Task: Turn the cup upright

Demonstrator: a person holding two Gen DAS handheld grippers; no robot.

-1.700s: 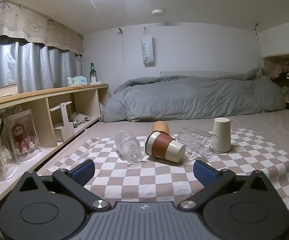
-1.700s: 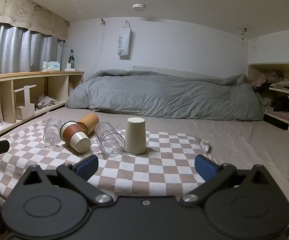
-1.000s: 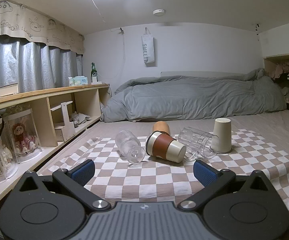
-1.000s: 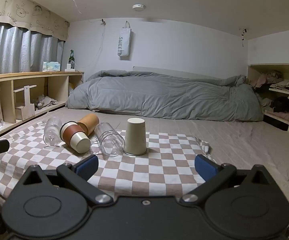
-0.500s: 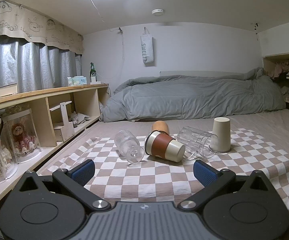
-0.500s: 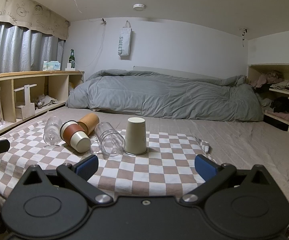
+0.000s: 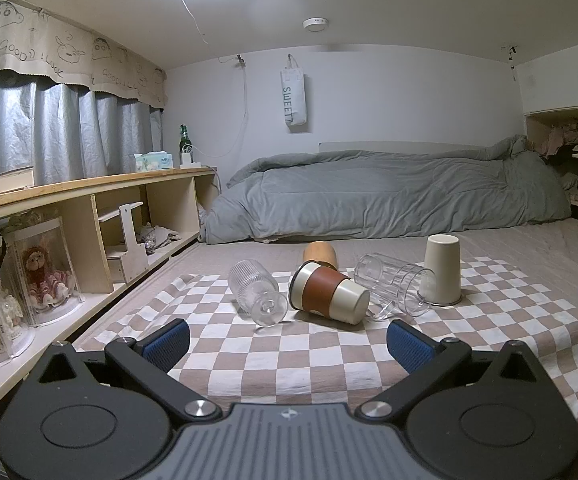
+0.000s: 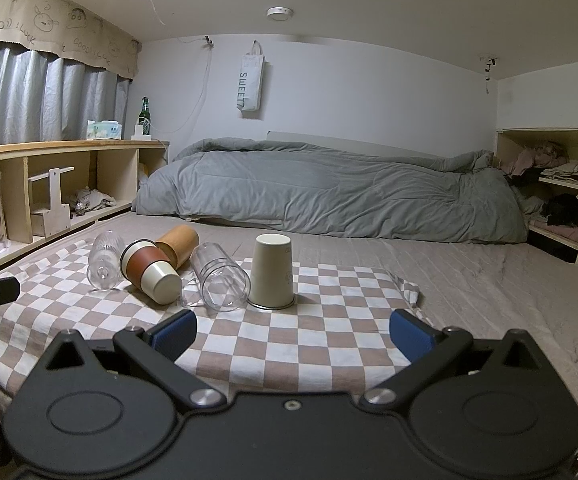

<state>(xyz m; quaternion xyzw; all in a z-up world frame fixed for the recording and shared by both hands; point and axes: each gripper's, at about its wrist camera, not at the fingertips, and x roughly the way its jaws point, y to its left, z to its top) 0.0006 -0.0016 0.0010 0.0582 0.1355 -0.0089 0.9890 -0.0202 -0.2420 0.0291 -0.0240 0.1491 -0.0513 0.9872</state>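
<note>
Both tongs wide, empty: left gripper, right gripper. Grip inverted cream paper cup, frame centre, by sidewall; avoid touching clear glass tumbler.

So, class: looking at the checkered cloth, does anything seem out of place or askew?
Yes. No cup stands upright. The ribbed glass, brown-sleeved cup, wooden cup and clear tumbler lie on their sides, clustered together. The cream cup stands upside down, mouth on the cloth.
</note>
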